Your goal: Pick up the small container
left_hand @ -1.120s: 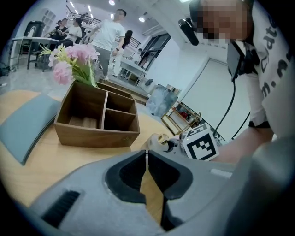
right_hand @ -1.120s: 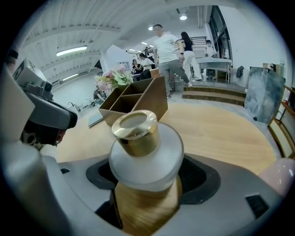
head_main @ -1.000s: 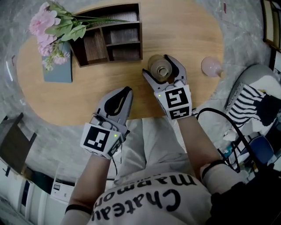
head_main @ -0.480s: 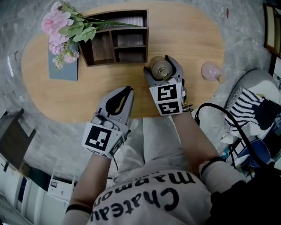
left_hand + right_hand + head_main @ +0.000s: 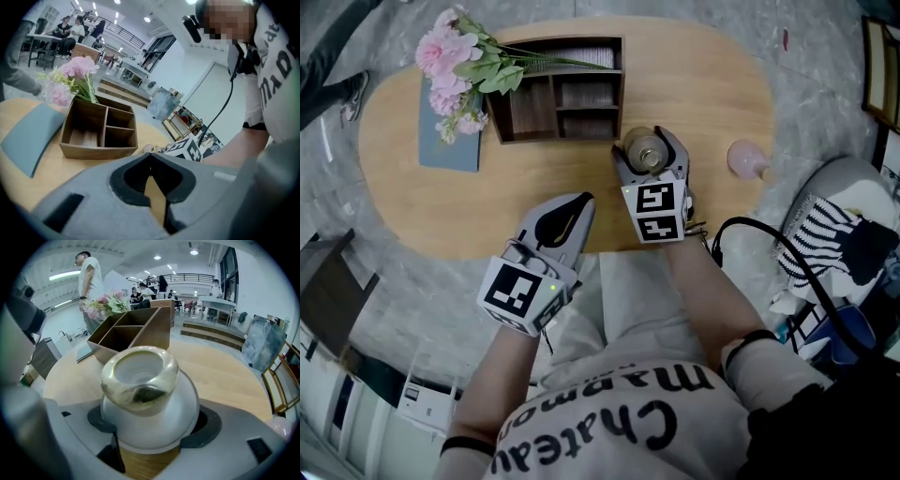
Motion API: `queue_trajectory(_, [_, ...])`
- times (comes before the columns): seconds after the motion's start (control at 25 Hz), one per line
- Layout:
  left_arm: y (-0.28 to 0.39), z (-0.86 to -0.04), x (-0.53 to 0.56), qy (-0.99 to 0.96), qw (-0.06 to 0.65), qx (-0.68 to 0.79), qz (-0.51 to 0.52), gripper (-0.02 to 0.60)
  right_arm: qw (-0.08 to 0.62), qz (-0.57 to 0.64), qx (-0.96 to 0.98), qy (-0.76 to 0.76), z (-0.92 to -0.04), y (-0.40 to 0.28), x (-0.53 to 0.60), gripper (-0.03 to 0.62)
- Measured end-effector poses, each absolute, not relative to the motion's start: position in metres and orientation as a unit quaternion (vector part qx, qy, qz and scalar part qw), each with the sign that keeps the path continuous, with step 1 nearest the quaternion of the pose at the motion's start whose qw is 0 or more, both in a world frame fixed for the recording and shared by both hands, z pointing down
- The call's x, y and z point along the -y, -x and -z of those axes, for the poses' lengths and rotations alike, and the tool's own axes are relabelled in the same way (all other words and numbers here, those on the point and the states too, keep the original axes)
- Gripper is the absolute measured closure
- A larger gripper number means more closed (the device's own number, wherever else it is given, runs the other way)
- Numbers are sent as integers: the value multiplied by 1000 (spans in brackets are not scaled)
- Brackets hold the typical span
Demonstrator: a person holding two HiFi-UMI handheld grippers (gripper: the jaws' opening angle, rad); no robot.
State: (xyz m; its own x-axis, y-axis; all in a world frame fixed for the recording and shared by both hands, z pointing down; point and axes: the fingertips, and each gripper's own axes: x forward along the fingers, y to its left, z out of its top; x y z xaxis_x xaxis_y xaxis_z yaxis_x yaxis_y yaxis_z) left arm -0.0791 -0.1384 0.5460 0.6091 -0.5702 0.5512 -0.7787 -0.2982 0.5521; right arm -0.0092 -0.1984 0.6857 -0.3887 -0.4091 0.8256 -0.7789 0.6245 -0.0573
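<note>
The small white, round-bellied ceramic container with a glossy brownish rim (image 5: pixel 139 394) sits upright between the jaws of the right gripper (image 5: pixel 646 143), over the oval wooden table (image 5: pixel 722 84), a little in from its near edge and right of the middle. The right gripper view shows both jaws pressed against the pot's belly, one on each side, gripping it. I cannot tell whether its base touches the wood.

Just beyond the container, towards the far edge, stands a dark wooden organiser box with open compartments (image 5: pixel 560 98). A bunch of pink flowers with green leaves (image 5: pixel 455 54) lies across the box's left end and over a flat grey-blue book (image 5: pixel 450 142) near the left end of the table. A pale pink rounded glass object (image 5: pixel 743 158) lies at the table's right edge, apart from the gripper.

The left gripper (image 5: pixel 579 201) hangs at the near edge, left of the right one, its jaw tips closed together with nothing between them.
</note>
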Motion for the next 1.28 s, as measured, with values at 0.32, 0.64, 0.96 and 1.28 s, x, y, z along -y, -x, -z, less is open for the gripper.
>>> queue_trajectory(0.32, [94,-527,143,-787,397,451,-137,566,431,-219,800,-355,-682,10,202,273])
queue_trajectory(0.64, [102,-498,139,-784,373,467,-170,566,454,-281,771,-346,-681,-3,192,273])
queue_trajectory(0.96, [94,-469,135,-810,341,445,-170,566,445,-321,753,-363,-662,-20,183,273])
queue_trajectory(1.28, [97,-426,139,-819,310,458,-153,566,363,-331,769,-408,-589,-26,205,273])
